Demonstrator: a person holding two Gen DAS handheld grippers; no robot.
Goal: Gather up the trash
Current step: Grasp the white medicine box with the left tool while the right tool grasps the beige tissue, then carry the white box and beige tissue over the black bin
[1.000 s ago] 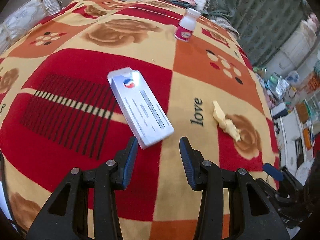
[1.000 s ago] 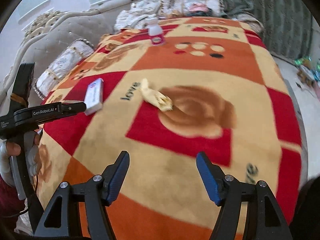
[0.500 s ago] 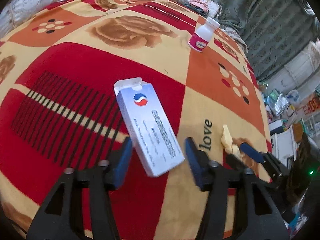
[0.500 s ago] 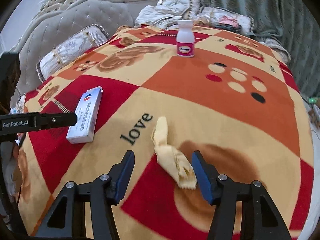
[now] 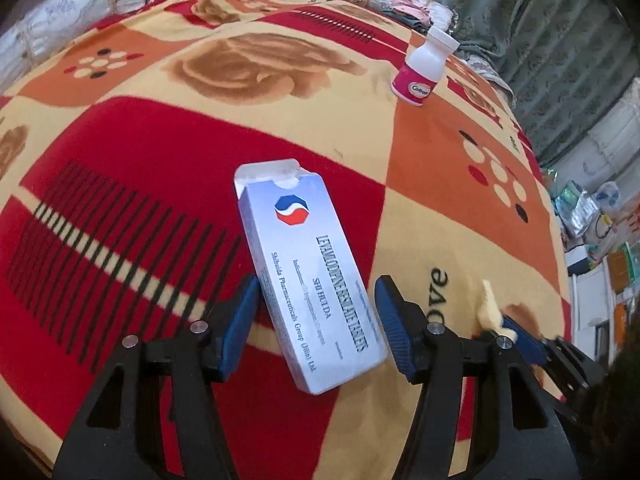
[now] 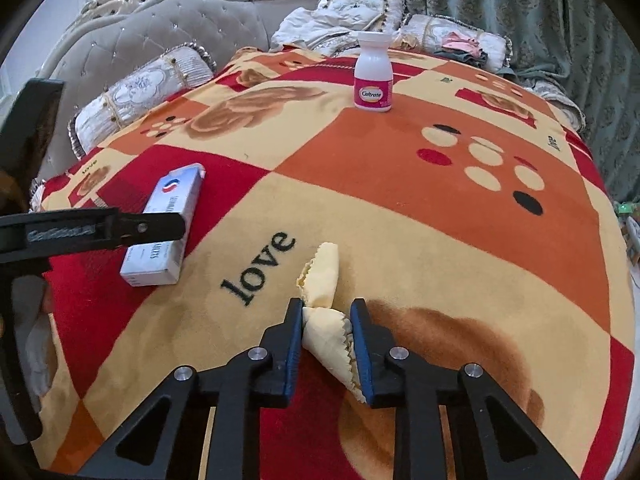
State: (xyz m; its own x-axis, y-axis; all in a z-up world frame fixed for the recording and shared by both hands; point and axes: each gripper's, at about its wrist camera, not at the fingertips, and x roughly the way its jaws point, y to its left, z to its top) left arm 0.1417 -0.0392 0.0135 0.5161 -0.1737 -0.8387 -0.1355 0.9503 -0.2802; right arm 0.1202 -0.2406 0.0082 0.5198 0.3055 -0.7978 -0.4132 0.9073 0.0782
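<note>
A white medicine box (image 5: 308,276) with a red and blue logo lies flat on the red and orange blanket (image 5: 240,120). My left gripper (image 5: 316,320) is open, its jaws on either side of the box's near end. The box also shows in the right wrist view (image 6: 164,228). A crumpled yellow cloth (image 6: 326,312) lies by the word "love". My right gripper (image 6: 325,344) has its jaws close on both sides of the cloth, pads touching or nearly touching it. A white and pink Caltrate bottle (image 6: 373,76) stands upright at the far side.
The blanket covers a bed with pillows (image 6: 140,96) and a tufted grey headboard (image 6: 160,40) at the far left. Green curtains (image 6: 520,12) hang behind. Cluttered items (image 5: 592,216) lie on the floor past the right edge.
Both grippers moved forward. My left jaws now straddle the medicine box. My right jaws have narrowed around the yellow cloth.
</note>
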